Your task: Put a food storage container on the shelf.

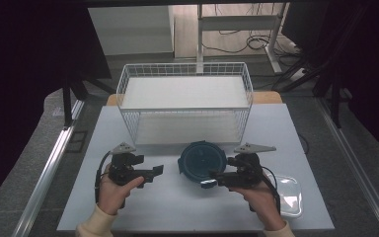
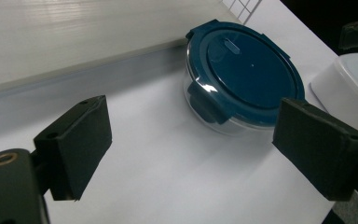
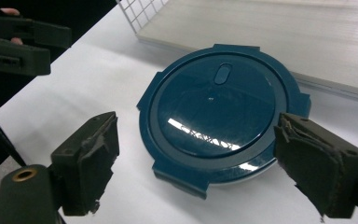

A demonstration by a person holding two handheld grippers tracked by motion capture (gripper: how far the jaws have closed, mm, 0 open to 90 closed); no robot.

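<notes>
Sitting on the white table [image 1: 177, 207], the round clear container with dark blue clip-on lid [image 1: 202, 161] is just in front of the white wire basket [image 1: 185, 101]. Right gripper [image 1: 215, 181] is nearer: jaws spread wide, flanking the container's near rim, nothing held. Left gripper [image 1: 155, 171] sits farther off to the container's left, jaws also apart and empty. Container is round, so no long axis; four lid clips stick out. Contents can't be made out through the lid. White lidded rectangular tub [image 1: 287, 196] lies right of the container, partly hidden by the right hand [image 1: 261, 200].
</notes>
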